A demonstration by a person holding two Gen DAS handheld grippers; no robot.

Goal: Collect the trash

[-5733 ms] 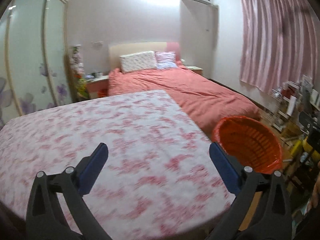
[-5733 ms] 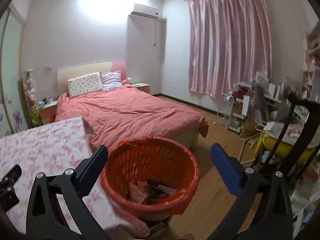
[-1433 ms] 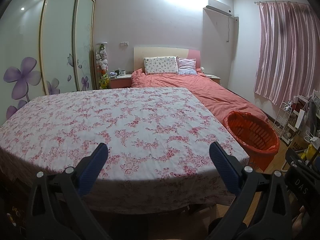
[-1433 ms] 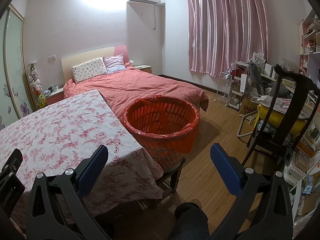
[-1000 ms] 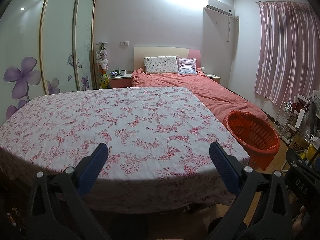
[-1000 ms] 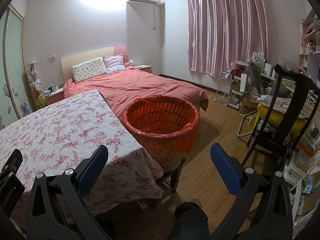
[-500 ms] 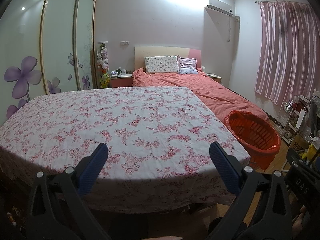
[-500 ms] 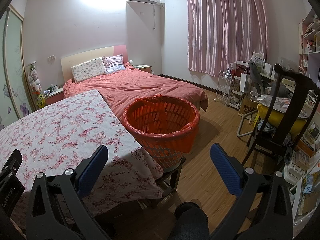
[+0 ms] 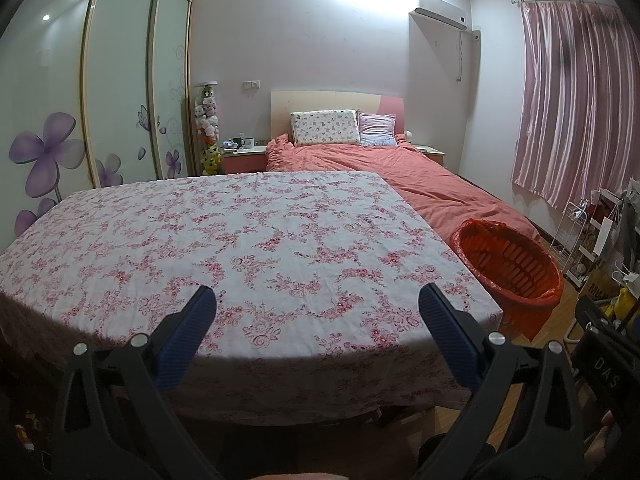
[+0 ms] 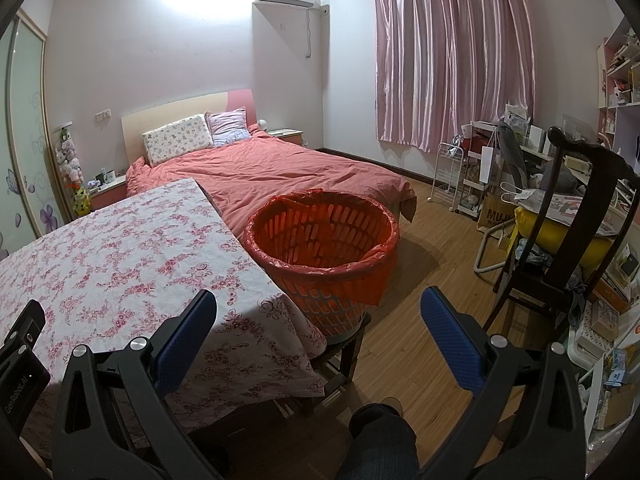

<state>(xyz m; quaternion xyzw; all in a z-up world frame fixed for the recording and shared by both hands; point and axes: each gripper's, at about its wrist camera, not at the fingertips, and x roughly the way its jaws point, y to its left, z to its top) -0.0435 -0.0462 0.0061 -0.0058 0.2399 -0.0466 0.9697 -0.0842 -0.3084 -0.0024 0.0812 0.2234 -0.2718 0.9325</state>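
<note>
An orange basket lined with a red bag (image 10: pixel 324 248) stands on a low stool at the table's right end; it also shows in the left wrist view (image 9: pixel 508 264). Its inside bottom is hidden. The table with the pink floral cloth (image 9: pixel 224 240) shows no trash on top. My left gripper (image 9: pixel 316 308) is open and empty, held back over the table's near edge. My right gripper (image 10: pixel 318 308) is open and empty, in front of the basket and well short of it.
A bed with a red cover (image 10: pixel 280 176) lies behind table and basket. A dark wooden chair (image 10: pixel 568 232) with a yellow cushion stands right. Shelves, a white rack (image 10: pixel 452 176) and bags crowd the right wall. My knee (image 10: pixel 380 432) shows low down. Wardrobe doors (image 9: pixel 120 92) stand left.
Since 5.7 s ago both grippers have drawn back from the basket and table. Over the last second nothing has visibly moved.
</note>
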